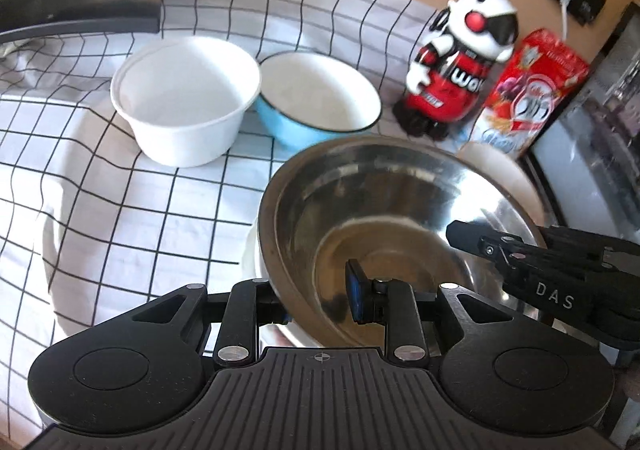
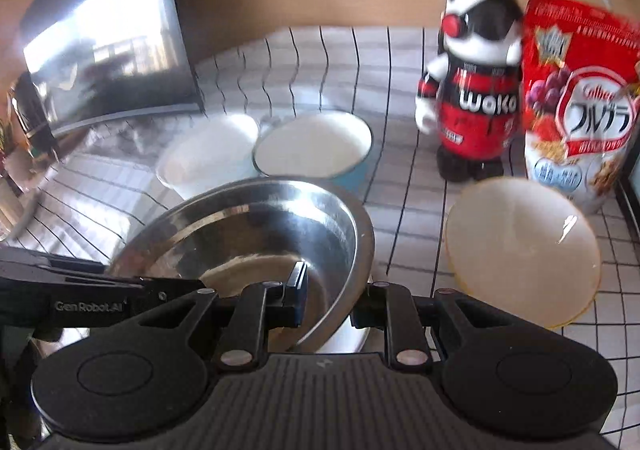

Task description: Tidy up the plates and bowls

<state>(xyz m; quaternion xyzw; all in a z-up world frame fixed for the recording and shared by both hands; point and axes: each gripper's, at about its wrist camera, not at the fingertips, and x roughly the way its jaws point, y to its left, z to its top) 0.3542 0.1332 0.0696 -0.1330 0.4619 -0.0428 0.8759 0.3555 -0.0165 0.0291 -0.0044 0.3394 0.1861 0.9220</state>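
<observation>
**Steel bowl gripped on both rims**

Both your grippers, left (image 1: pixel 320 300) and right (image 2: pixel 330 300), pinch opposite rims of the stainless steel bowl (image 1: pixel 384 209), which tilts over a white plate (image 1: pixel 250 258) on the checked cloth (image 1: pixel 140 209). Keep both grips level and lower evenly, clear of the cream plate (image 2: pixel 520 250), white bowl (image 1: pixel 186 97) and blue enamel bowl (image 1: pixel 320 97).

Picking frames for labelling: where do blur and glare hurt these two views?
Left wrist view: the robot figure and cereal bag are motion-smeared; the white bowl stays readable. Right wrist view: the white bowl and blue bowl wash out in glare; reflections streak the steel bowl.
</observation>
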